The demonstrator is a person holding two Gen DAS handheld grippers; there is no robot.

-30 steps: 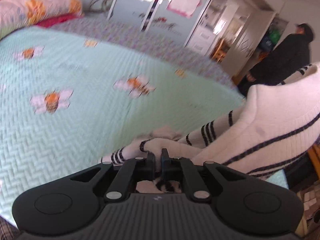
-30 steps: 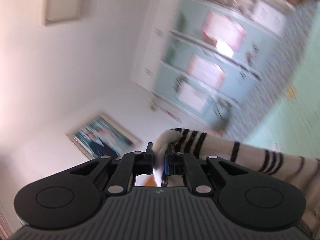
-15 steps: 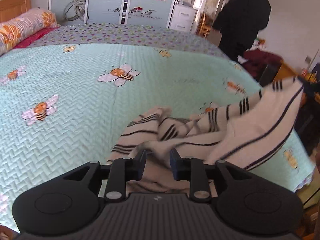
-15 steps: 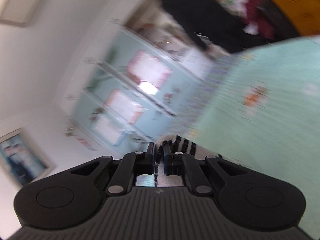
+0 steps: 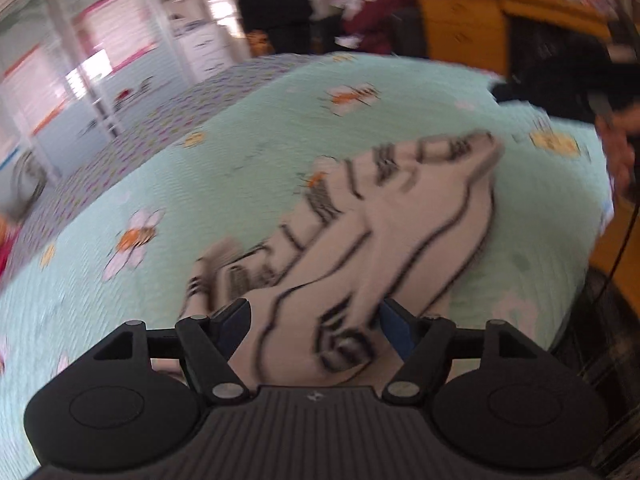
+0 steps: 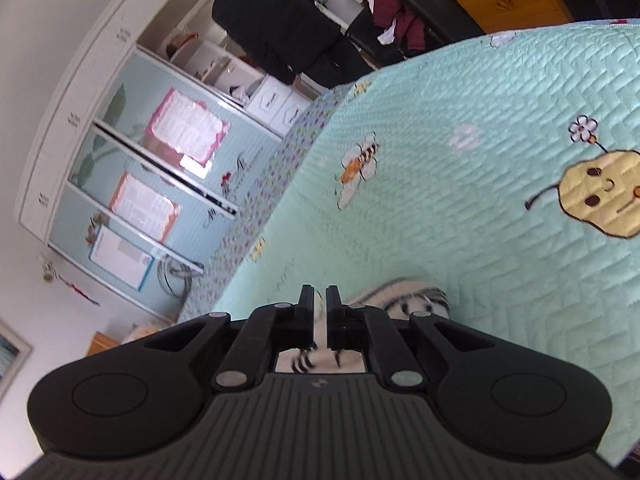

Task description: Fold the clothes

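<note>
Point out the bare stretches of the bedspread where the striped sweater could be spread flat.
Bare quilt lies left of the striped sweater, up to the purple-dotted border. In the right wrist view, the stretch between the bee and yellow pear patch is bare too. Crowded: the near edge, where the sweater lies bunched.

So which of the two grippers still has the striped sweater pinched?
The right gripper: its jaws sit nearly shut with the striped sweater between them. The left gripper is opening wide, pads off the cloth lying between them.
</note>
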